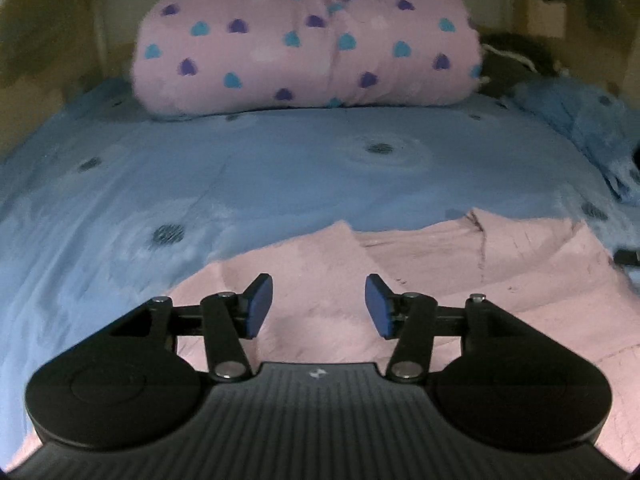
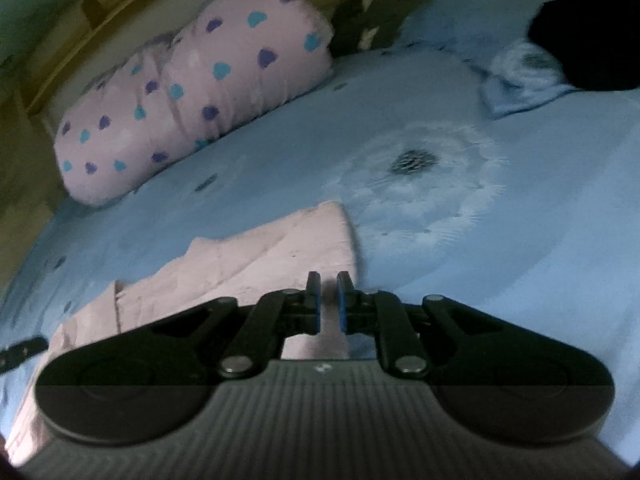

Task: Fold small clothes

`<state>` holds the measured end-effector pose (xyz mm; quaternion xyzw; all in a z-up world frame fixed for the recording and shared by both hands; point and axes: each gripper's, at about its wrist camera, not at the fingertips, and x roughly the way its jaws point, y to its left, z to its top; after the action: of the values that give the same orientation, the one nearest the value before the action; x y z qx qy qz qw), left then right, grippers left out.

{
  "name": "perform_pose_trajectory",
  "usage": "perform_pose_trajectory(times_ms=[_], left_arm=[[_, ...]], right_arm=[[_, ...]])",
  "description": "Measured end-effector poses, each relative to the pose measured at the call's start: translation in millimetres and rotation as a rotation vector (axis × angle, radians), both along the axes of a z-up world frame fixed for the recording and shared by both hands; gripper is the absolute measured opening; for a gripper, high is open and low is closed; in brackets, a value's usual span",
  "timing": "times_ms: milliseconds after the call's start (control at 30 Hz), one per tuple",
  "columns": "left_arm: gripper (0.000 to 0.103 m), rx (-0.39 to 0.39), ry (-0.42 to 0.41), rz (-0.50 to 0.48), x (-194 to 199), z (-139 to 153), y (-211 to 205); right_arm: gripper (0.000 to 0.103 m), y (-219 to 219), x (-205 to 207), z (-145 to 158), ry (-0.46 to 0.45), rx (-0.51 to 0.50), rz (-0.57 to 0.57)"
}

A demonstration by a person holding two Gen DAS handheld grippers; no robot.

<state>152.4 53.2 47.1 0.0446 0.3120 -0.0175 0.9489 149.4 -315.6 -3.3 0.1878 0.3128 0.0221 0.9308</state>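
- Blue bedspread (image 1: pixel 280 168) is spread beneath a pink garment (image 1: pixel 500 264).
- Left gripper (image 1: pixel 319 306) is held spread, empty.
- Right gripper (image 2: pixel 329 304) is pinched on the garment's edge.

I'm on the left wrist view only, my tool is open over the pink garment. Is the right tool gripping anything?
Observer: Yes. The right tool is shut on the garment, at its right edge.
Operator: Okay. What's past that edge, anything in the way?
Observer: Next to it only blue bedspread, nothing lying there.
Operator: And further back on that side?
Observer: A black item sits at the far right; I cannot tell what it is.
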Motion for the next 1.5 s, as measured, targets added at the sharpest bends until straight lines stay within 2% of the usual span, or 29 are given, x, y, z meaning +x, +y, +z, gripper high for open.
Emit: perform_pose_trajectory(times_ms=[67, 133, 167, 200, 333, 400, 533, 767, 833, 900, 967, 1033, 1167, 1233, 1333, 1400, 1500], left_arm=[[0.058, 0.045, 0.018, -0.038, 10.2, -3.2, -7.8], [0.058, 0.086, 0.056, -0.072, 22.8, -10.7, -12.4], [0.058, 0.098, 0.074, -0.08, 27.9, -14.3, -12.4], [0.058, 0.103, 0.09, -0.086, 32.5, -18.5, -11.0], [0.058, 0.085, 0.138, -0.084, 41.8, -31.0, 3.0], [0.058, 0.069, 0.153, -0.068, 44.0, -35.1, 10.4], [0.058, 0.019, 0.159, -0.056, 43.3, -38.3, 21.8], [0.058, 0.048, 0.139, -0.068, 33.7, -33.9, 15.2], [0.058, 0.054, 0.124, -0.08, 26.8, -30.6, 12.5], [0.058, 0.058, 0.114, -0.088, 21.5, -28.4, 10.4], [0.058, 0.062, 0.116, -0.084, 18.7, -28.3, 9.1], [0.058, 0.081, 0.103, -0.073, 15.7, -29.6, 6.9], [0.061, 0.19, 0.091, -0.026, 16.7, -39.9, 0.8], [0.064, 0.23, 0.091, 0.001, 20.0, -46.9, 1.6], [0.068, 0.238, 0.083, 0.009, 21.6, -47.6, 3.8], [0.069, 0.247, 0.081, 0.01, 21.9, -47.4, 4.4], [0.069, 0.237, 0.083, 0.026, 19.0, -43.5, 6.6]], right_arm=[[0.015, 4.7, 11.9, 4.6, -0.001, -0.05, 0.057], [0.038, 12.8, 26.4, 6.8, 0.02, -0.109, 0.139], [0.057, 17.4, 32.9, 7.6, 0.026, -0.134, 0.184], [0.062, 23.5, 39.0, 9.4, 0.02, -0.177, 0.237], [0.061, 43.6, 54.6, 14.9, -0.048, -0.374, 0.422], [0.06, 47.8, 67.9, 11.9, -0.019, -0.426, 0.51], [0.06, 45.4, 85.6, 3.8, 0.019, -0.43, 0.61], [0.062, 56.2, 89.0, -6.3, 0.024, -0.493, 0.775], [0.049, 56.7, 88.0, -4.9, 0.034, -0.47, 0.82], [0.017, 57.2, 83.6, -2.0, 0.04, -0.452, 0.864], [0.014, 59.2, 77.8, -0.6, 0.02, -0.474, 0.878], [0.013, 56.0, 75.4, 3.2, -0.016, -0.462, 0.844], [0.012, 42.2, 77.0, 7.6, -0.095, -0.386, 0.669], [0.012, 45.2, 79.2, -2.2, -0.088, -0.424, 0.628], [0.014, 52.9, 75.0, -14.1, -0.091, -0.461, 0.608], [0.019, 54.4, 70.7, -10.4, -0.1, -0.468, 0.574], [0.03, 42.9, 58.3, 4.8, -0.094, -0.407, 0.483]])
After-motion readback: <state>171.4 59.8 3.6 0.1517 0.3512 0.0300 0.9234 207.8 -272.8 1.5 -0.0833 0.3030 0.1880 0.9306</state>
